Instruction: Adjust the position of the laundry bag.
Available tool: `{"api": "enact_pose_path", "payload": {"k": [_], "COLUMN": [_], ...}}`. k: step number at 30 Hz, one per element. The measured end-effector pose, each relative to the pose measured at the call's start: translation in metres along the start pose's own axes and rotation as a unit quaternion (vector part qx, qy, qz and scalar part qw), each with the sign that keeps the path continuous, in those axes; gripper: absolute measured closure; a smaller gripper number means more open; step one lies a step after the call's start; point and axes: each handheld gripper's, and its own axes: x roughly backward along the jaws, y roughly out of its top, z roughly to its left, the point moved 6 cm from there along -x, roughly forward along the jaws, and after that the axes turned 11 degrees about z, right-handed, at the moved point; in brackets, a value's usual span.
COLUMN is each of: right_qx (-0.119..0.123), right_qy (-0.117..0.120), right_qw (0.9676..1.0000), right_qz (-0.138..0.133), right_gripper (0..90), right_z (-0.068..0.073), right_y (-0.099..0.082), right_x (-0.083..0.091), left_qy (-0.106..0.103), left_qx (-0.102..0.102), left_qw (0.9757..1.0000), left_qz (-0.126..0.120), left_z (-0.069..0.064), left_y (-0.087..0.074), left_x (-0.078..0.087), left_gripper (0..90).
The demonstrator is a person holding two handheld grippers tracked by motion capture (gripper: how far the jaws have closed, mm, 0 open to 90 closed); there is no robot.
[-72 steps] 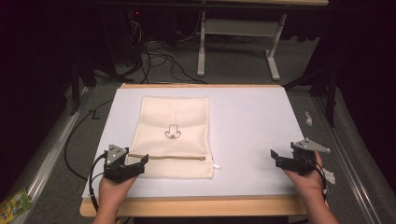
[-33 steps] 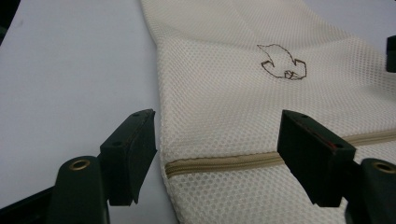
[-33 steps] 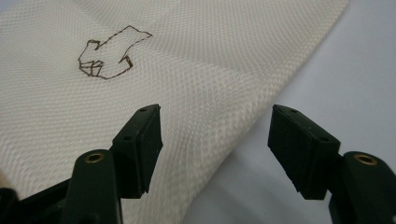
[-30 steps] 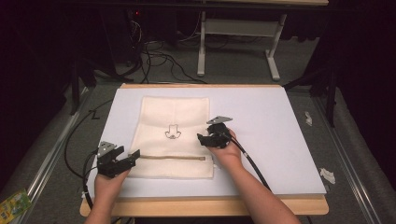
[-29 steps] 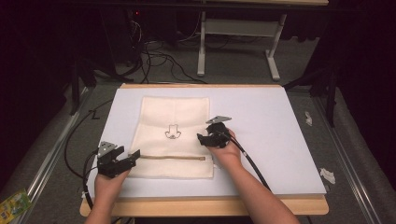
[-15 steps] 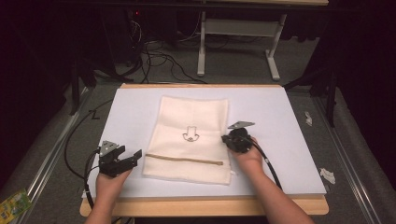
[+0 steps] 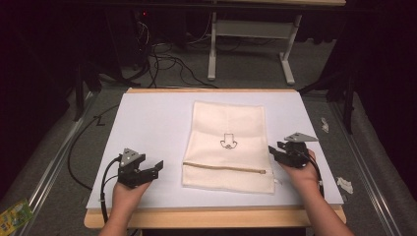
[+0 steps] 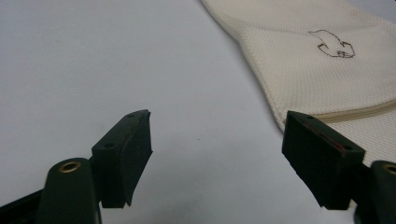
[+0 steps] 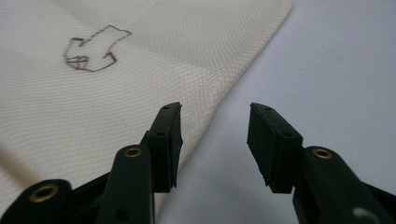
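**Both claws open beside the cloth bag**

My left claw (image 7: pixel 156 169) rests near the front edge of the white table (image 7: pixel 147 118), left of the cream cloth bag (image 7: pixel 228 125) and apart from it; its jaws stand wide with nothing between them. My right claw (image 7: pixel 273 150) is at the right edge of the bag, jaws parted more narrowly and empty, one jaw over the cloth. The bag lies flat near the middle of the table, a small drawing (image 7: pixel 228 142) on it and a zipper (image 7: pixel 223 167) across its near part.
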Motion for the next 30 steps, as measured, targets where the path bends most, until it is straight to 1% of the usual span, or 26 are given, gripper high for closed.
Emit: {"api": "enact_pose_path", "payload": {"k": [2, 4, 5, 6, 7, 8, 9, 10, 11, 12, 13, 14, 15, 16, 17, 18, 19, 20, 21, 23, 24, 25, 26, 28, 29, 30], "right_qx": [0.001, -0.006, -0.01, -0.013, -0.011, -0.011, -0.005, -0.003, -0.002, -0.004, -0.009, -0.009, -0.011, -0.008, -0.009, -0.007, -0.008, -0.01, -0.01, -0.014, -0.014, -0.015, -0.014, -0.014, -0.012, -0.009], "right_qy": [0.012, 0.03, 0.036, 0.043, 0.046, 0.048, 0.048, 0.049, 0.051, 0.052, 0.057, 0.06, 0.063, 0.063, 0.065, 0.065, 0.066, 0.067, 0.067, 0.067, 0.067, 0.067, 0.067, 0.069, 0.069, 0.068], "right_qw": [0.9999, 0.9994, 0.9992, 0.9988, 0.9988, 0.9987, 0.9988, 0.9988, 0.9987, 0.9986, 0.9983, 0.9981, 0.998, 0.998, 0.9979, 0.9978, 0.9978, 0.9977, 0.9977, 0.9977, 0.9976, 0.9976, 0.9977, 0.9975, 0.9976, 0.9977], "right_qz": [-0.005, -0.013, -0.015, -0.017, -0.016, -0.01, 0.001, 0.004, 0.006, 0.004, 0.001, 0.0, 0.001, 0.0, 0.002, 0.002, 0.001, 0.001, 0.0, -0.001, -0.002, -0.002, -0.002, -0.001, 0.001, 0.002], "right_gripper": [52.6, 50.9, 49.9, 49.4, 49.3, 49.0, 48.2, 47.6, 47.6, 47.7, 47.9, 47.9, 48.0, 48.2, 48.3, 48.5, 48.6, 48.8, 49.0, 49.3, 49.5, 49.7, 49.8, 49.9, 50.0, 50.3], "right_z": [0.003, 0.007, 0.009, 0.011, 0.012, 0.014, 0.015, 0.016, 0.017, 0.017, 0.017, 0.016, 0.016, 0.015, 0.015, 0.014, 0.013, 0.012, 0.011, 0.01, 0.01, 0.01, 0.01, 0.011, 0.011, 0.011], "right_y": [-0.007, -0.02, -0.026, -0.035, -0.04, -0.046, -0.051, -0.052, -0.053, -0.053, -0.053, -0.053, -0.054, -0.055, -0.056, -0.057, -0.057, -0.058, -0.058, -0.058, -0.058, -0.058, -0.058, -0.058, -0.059, -0.059], "right_x": [0.015, 0.031, 0.035, 0.039, 0.04, 0.039, 0.036, 0.035, 0.034, 0.034, 0.034, 0.034, 0.034, 0.033, 0.033, 0.033, 0.034, 0.035, 0.035, 0.036, 0.036, 0.036, 0.036, 0.035, 0.035, 0.034], "left_qy": [-0.011, -0.023, -0.022, -0.019, -0.015, -0.026, -0.029, -0.035, -0.04, -0.036, -0.033, -0.036, -0.043, -0.041, -0.035, -0.048, -0.051, -0.053, -0.059, -0.078, -0.089, -0.095, -0.1, -0.102, -0.104, -0.104], "left_qx": [-0.002, -0.008, -0.019, -0.029, -0.037, -0.049, -0.05, -0.051, -0.056, -0.067, -0.075, -0.084, -0.087, -0.09, -0.099, -0.094, -0.094, -0.096, -0.096, -0.1, -0.103, -0.109, -0.118, -0.134, -0.136, -0.134], "left_qw": [0.9999, 0.9997, 0.9994, 0.9991, 0.9987, 0.9976, 0.9973, 0.9967, 0.9956, 0.9934, 0.9919, 0.9896, 0.9879, 0.9874, 0.9873, 0.987, 0.9869, 0.9866, 0.9859, 0.9831, 0.9815, 0.9799, 0.9778, 0.9752, 0.9747, 0.9756], "left_qz": [0.002, 0.009, 0.018, 0.026, 0.032, 0.042, 0.045, 0.052, 0.064, 0.085, 0.098, 0.111, 0.121, 0.124, 0.119, 0.121, 0.121, 0.12, 0.124, 0.132, 0.135, 0.138, 0.141, 0.144, 0.144, 0.139], "left_z": [-0.008, -0.019, -0.028, -0.032, -0.039, -0.049, -0.052, -0.058, -0.064, -0.07, -0.073, -0.076, -0.079, -0.082, -0.082, -0.084, -0.085, -0.085, -0.087, -0.091, -0.096, -0.1, -0.104, -0.111, -0.113, -0.114], "left_y": [0.002, 0.001, 0.001, 0.0, 0.001, 0.001, 0.001, 0.0, -0.001, -0.005, -0.008, -0.011, -0.015, -0.017, -0.018, -0.019, -0.019, -0.02, -0.021, -0.024, -0.027, -0.029, -0.031, -0.034, -0.035, -0.035], "left_x": [-0.001, -0.005, -0.009, -0.011, -0.015, -0.019, -0.021, -0.026, -0.03, -0.035, -0.039, -0.042, -0.045, -0.047, -0.046, -0.046, -0.045, -0.045, -0.044, -0.04, -0.038, -0.036, -0.034, -0.03, -0.029, -0.028], "left_gripper": [25.5, 27.6, 28.8, 31.2, 32.6, 33.9, 35.8, 36.7, 38.5, 42.5, 47.2, 50.8, 56.8, 64.0, 68.4, 77.4, 83.2, 85.5, 86.7, 87.3, 87.4, 87.5, 87.4, 87.3, 86.9, 85.0]}}
